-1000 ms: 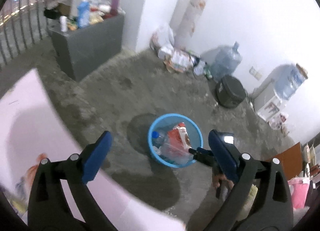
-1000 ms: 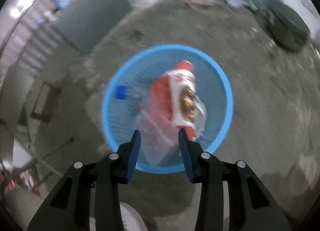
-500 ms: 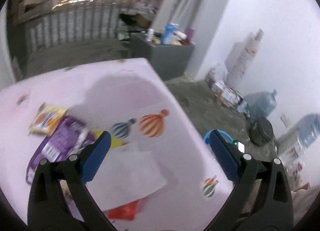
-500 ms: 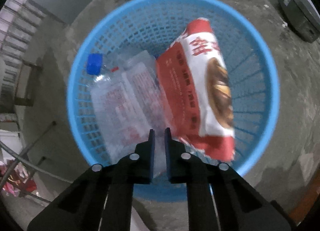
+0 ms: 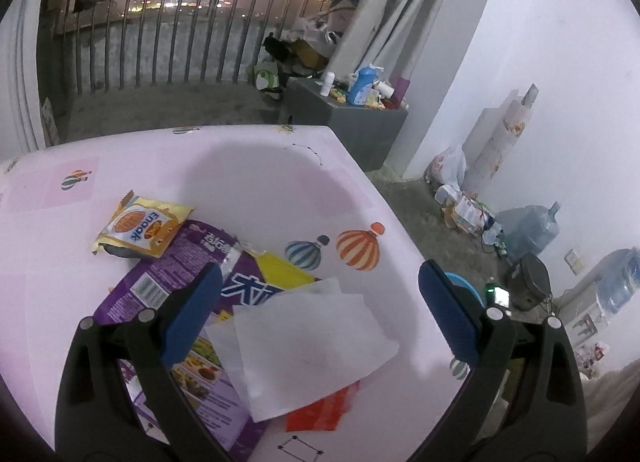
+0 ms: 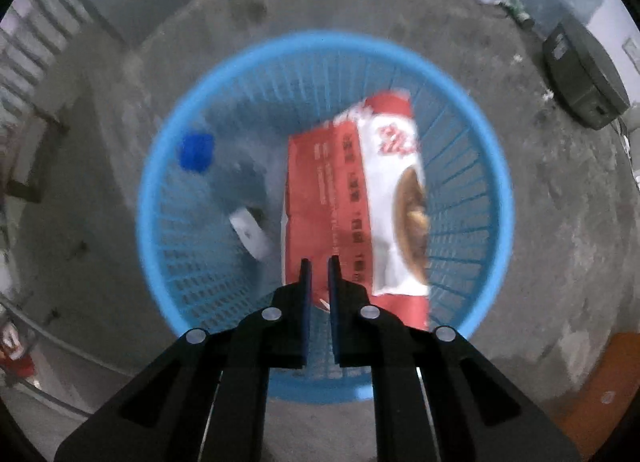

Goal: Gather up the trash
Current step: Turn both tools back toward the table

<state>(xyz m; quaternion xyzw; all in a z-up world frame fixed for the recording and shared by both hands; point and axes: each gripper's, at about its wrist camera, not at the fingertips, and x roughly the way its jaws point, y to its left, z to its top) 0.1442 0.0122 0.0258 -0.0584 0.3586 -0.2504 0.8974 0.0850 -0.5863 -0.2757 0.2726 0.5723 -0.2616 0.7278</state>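
Picking the next piece of trash off the worktop (image 5: 248, 182) is, by my reading, the step in hand, and doing it well starts with the big picture: the pink, balloon-printed worktop bears a loose heap of wrappers, while the blue basket (image 6: 160, 166) sits on the concrete floor (image 6: 560, 222) beside it, its rim just showing past the worktop's edge in the left view. Inside the basket lie a red-and-white packet (image 6: 384, 198), a clear bottle with a blue cap (image 6: 195, 152) and something small and white I cannot identify. On the worktop, the purple bag (image 5: 176, 266) is the largest item and lies under most of the others; the white paper sheet (image 5: 312, 338) rests on top of it, over a red wrapper (image 5: 320, 410) and beside a yellow one (image 5: 284, 268), with the orange snack packet (image 5: 140, 228) at the far edge of the heap. The left gripper (image 5: 320, 310) hangs over the paper with its jaws spread wide and nothing between them. The right gripper (image 6: 319, 278) points down into the basket, jaws drawn nearly together, and appears to grip nothing. I would take the top sheet first, pinching a free edge rather than pressing flat, so the layers beneath do not slide off.
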